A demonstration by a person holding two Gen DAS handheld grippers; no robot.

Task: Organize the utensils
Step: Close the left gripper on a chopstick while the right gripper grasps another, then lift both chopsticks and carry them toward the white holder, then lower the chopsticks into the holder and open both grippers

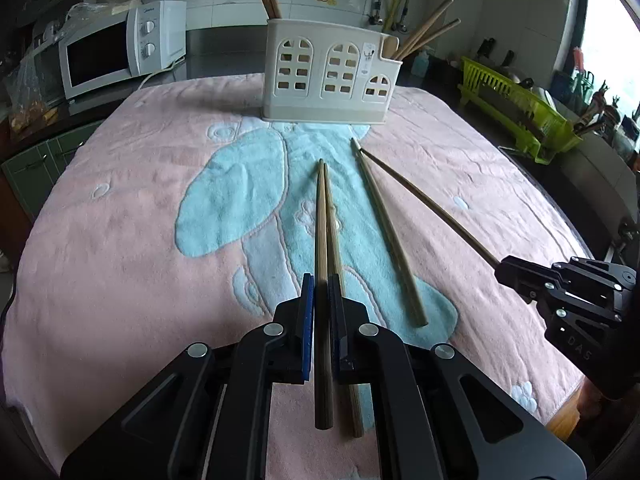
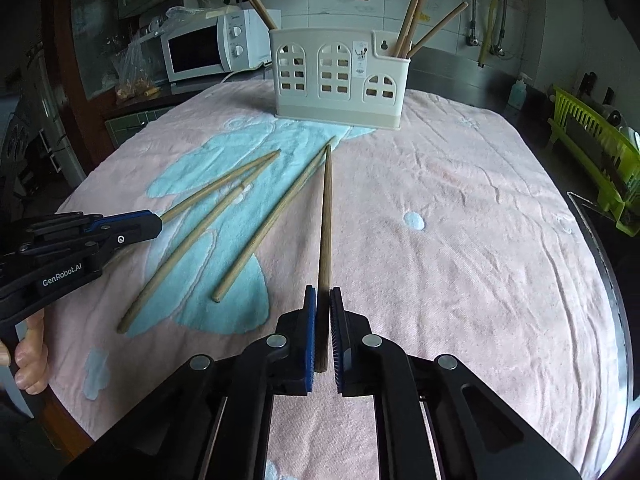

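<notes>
A cream utensil holder (image 1: 328,76) with arched windows stands at the far side of the pink and blue towel (image 1: 140,208); it also shows in the right wrist view (image 2: 340,80) with several chopsticks upright in it. My left gripper (image 1: 321,292) is shut on a wooden chopstick (image 1: 320,216), with a second chopstick (image 1: 334,232) lying on the towel just beside it. My right gripper (image 2: 323,300) is shut on another chopstick (image 2: 326,216), tip pointing toward the holder. A loose chopstick (image 1: 386,232) lies between the grippers, also in the right wrist view (image 2: 272,220).
A white microwave (image 1: 120,48) stands at the back left. A green dish rack (image 1: 520,108) stands at the right, beyond the towel's edge. A soap bottle (image 2: 518,92) stands behind the table on the right. The table's edge runs along the right side (image 2: 600,248).
</notes>
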